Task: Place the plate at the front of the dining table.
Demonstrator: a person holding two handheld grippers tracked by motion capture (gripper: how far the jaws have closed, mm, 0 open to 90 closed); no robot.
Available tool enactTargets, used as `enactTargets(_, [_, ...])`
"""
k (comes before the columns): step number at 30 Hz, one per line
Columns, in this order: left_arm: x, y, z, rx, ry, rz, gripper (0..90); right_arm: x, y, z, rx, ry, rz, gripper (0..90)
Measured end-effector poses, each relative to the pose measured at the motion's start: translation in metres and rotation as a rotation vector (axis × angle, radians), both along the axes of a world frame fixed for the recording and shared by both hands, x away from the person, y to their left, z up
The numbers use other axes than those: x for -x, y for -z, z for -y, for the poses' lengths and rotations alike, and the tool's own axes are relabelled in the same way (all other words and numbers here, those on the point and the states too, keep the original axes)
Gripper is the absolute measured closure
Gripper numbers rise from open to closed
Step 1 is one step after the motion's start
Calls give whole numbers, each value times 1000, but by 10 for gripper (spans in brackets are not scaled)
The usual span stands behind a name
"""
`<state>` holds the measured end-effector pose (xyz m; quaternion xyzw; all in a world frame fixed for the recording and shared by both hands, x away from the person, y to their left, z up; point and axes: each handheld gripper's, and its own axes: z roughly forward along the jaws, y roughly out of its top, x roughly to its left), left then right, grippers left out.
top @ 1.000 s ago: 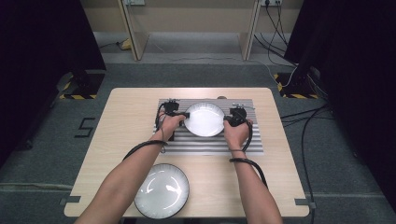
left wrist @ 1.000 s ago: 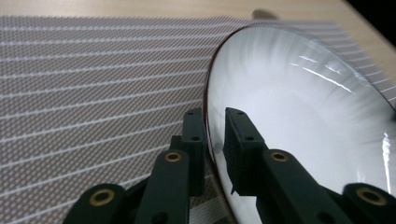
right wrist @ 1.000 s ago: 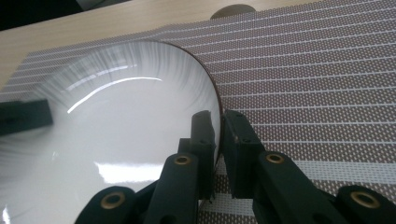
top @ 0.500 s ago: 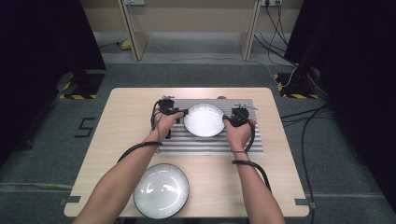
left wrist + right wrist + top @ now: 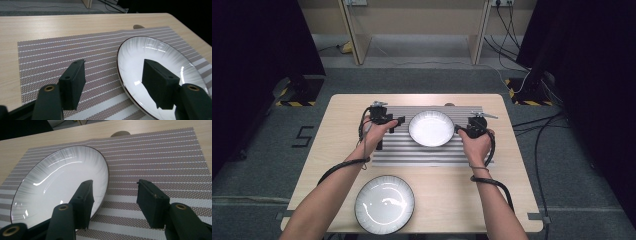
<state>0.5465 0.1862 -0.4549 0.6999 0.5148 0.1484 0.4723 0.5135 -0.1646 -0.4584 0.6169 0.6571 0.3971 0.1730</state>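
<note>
I am holding a gripper in each hand over a striped placemat that is lying on the far half of the wooden tabletop. A white plate with a thin dark rim is sitting on the mat, toward its far edge, between my two grippers.

My left gripper is hovering at the plate's 9 o'clock side, and its jaws are standing released, wide apart. In the left gripper view one jaw is hanging over the bare mat and the other over the plate's inner slope, so the rim is passing between them; I cannot tell whether either jaw is touching the plate.

My right gripper is sitting at the plate's 3 o'clock side, jaws also released and spread. In the right gripper view one jaw is hanging over the plate's edge and the other over the striped mat, with the rim running between them. Nothing is being clenched.

A second white plate, also dark-rimmed, is resting on the bare tabletop near my edge, at about 7 o'clock from the mat and well apart from it. A small round brownish thing is peeking out at the mat's far edge, at about 12 o'clock from the plate; what it is I cannot tell. Black cables are trailing back from both grippers along my forearms.
</note>
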Motion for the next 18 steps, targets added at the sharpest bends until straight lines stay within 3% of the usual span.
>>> enactTargets(4, [10,-6,-10,19,6,8,342,9,-2,5,-12,-9,11,466])
enactTargets(6, [15,-8,-15,-5,17,-1,341,14,-2,7,-14,-18,9,467])
enactTargets(10, [23,-12,-24,-6,21,-5,341,22,-2,12,-15,-23,9,465])
enactTargets(18, [42,-16,-40,0,20,29,343,32,-2,18,-19,-34,1,463])
